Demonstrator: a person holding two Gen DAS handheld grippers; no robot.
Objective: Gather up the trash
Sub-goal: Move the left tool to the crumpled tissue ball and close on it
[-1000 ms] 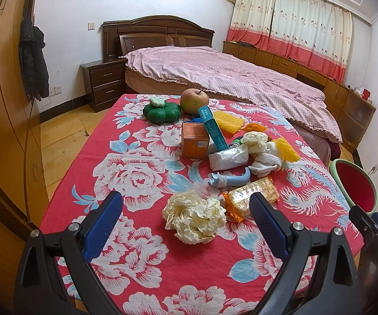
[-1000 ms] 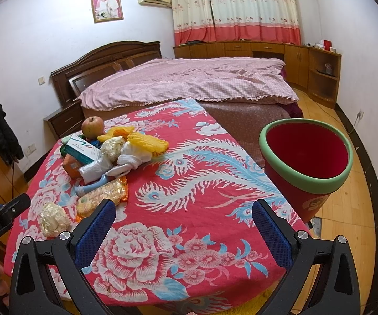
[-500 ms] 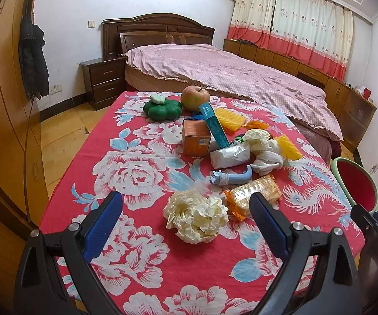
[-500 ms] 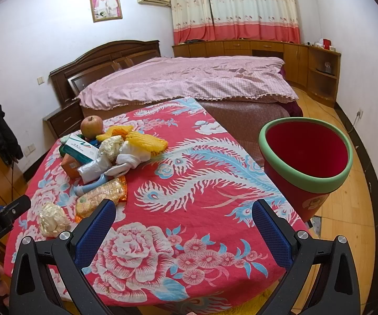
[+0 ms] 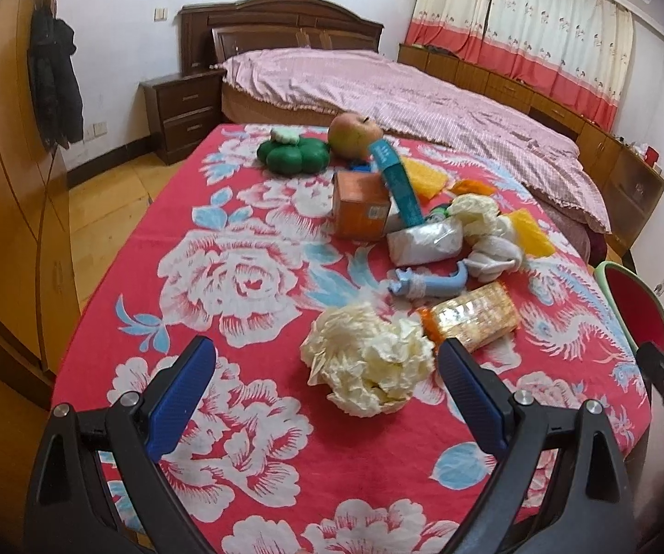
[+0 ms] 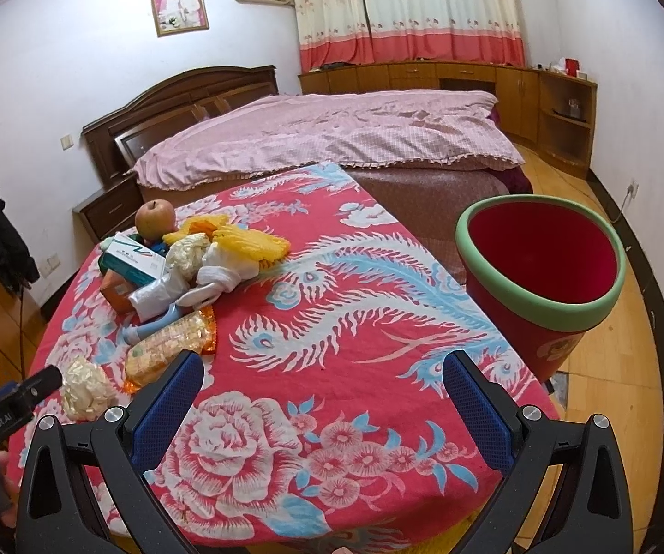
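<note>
A crumpled cream paper ball [image 5: 368, 360] lies on the red floral tablecloth [image 5: 221, 272], just ahead of my open left gripper [image 5: 327, 376] and between the lines of its fingers. Beyond it lie a clear snack wrapper [image 5: 475, 316], a blue plastic piece [image 5: 428, 284], a silver packet [image 5: 424, 240], an orange box [image 5: 361, 205], a teal box [image 5: 396, 182] and white tissue [image 5: 493, 254]. A red bin with a green rim [image 6: 539, 258] stands beside the table's right edge. My right gripper [image 6: 322, 388] hangs open over the cloth, holding nothing. The paper ball [image 6: 85, 388] also shows there.
An apple [image 5: 352, 134] and a green pumpkin-shaped object [image 5: 292, 154] sit at the table's far end with yellow foam netting [image 5: 421, 175]. A bed [image 5: 401, 97] lies behind the table, a wardrobe [image 5: 4, 184] on the left. The other gripper's body [image 6: 4, 411] shows at the lower left.
The left gripper has come forward and lower toward the paper ball, which now looks larger between its fingers. The right gripper has barely moved. Both stay open.
</note>
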